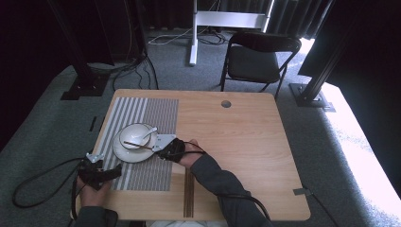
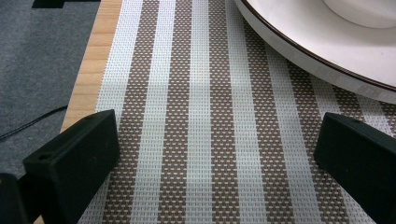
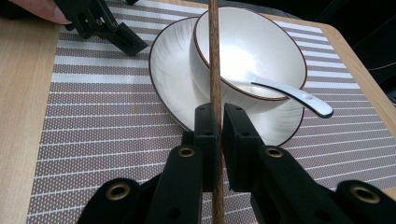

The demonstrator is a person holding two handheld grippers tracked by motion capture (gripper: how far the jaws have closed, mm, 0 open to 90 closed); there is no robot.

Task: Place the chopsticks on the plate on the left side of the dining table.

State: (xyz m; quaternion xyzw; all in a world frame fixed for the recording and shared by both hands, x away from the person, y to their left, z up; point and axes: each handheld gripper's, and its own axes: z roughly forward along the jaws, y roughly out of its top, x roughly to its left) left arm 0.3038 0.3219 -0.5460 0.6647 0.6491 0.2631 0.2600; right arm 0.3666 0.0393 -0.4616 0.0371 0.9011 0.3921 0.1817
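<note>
A white bowl (image 1: 134,135) (image 3: 247,51) stands on a white plate (image 1: 135,158) (image 3: 170,70) (image 2: 336,56) on a striped placemat (image 1: 156,113) (image 2: 201,93) (image 3: 102,116). A white spoon (image 1: 149,134) (image 3: 294,95) rests in the bowl, its handle over the rim. My right gripper (image 1: 155,145) (image 3: 218,121) is at the plate's right edge, shut on a brown wooden chopstick (image 1: 137,145) (image 3: 215,56) that reaches across the bowl. My left gripper (image 1: 111,174) (image 2: 215,154) sits low over the placemat's near left corner, open, with nothing between its jaws.
Several dark wooden sticks (image 1: 189,194) lie on the wooden table (image 1: 236,142) near its front edge. A round hole (image 1: 226,103) is at the table's far side. A black chair (image 1: 257,59) stands behind the table. Cables trail off the left edge.
</note>
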